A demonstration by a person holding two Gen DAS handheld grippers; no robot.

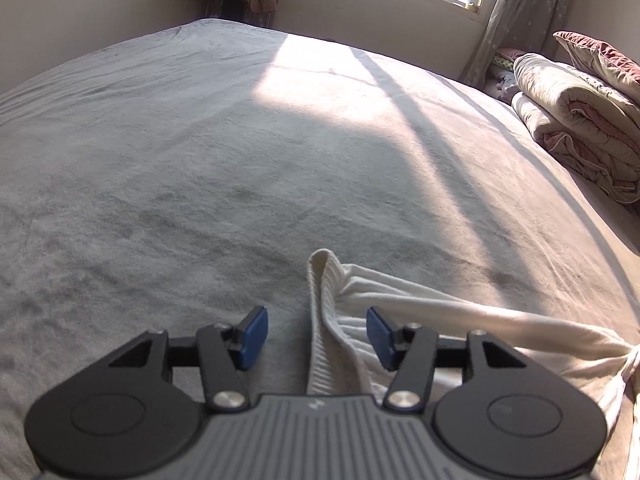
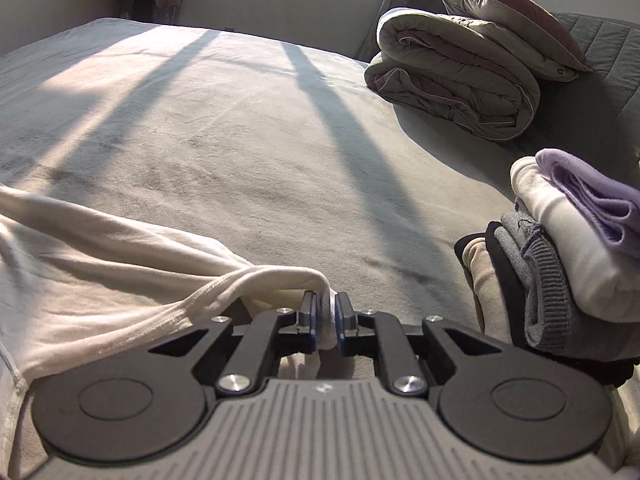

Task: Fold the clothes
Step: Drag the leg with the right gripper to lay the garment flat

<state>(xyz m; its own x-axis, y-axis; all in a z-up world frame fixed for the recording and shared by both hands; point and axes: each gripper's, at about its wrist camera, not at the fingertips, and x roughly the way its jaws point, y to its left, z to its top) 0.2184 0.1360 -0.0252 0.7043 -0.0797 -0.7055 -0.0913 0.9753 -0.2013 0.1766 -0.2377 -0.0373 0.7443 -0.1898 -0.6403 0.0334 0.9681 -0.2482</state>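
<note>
Cream garment (image 1: pixel 400 312) lies on the bed (image 1: pixel 200 160), strung from your open left gripper (image 1: pixel 316 336) toward four o'clock, its hem pinched in your right gripper (image 2: pixel 326 320), jaws closed on cloth.

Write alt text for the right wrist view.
The right gripper pinches a bunched edge of the cream knit garment lying on the grey bed sheet; a stack of folded clothes sits to its right.
</note>
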